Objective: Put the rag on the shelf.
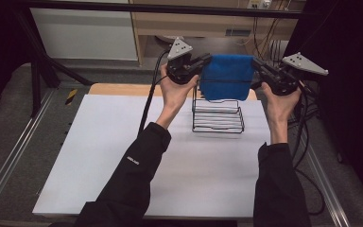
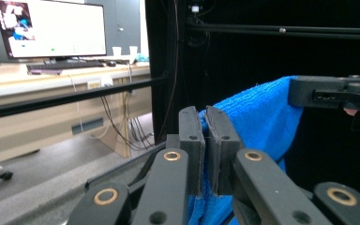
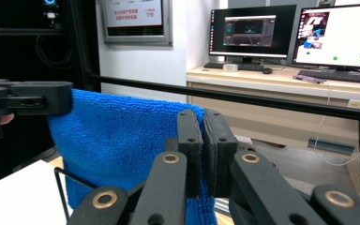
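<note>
Towel (image 1: 227,77) over wire rack (image 1: 217,116); high view.

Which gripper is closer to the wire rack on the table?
Left, though barely. The left gripper pinches the blue towel above the wire rack's left edge; the right gripper pinches it up and out beyond the rack's right edge.

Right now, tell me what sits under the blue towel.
A black wire rack stands on the white table below the blue towel. The towel's hanging edge covers the rack's upper back part, so that part cannot be seen.
</note>
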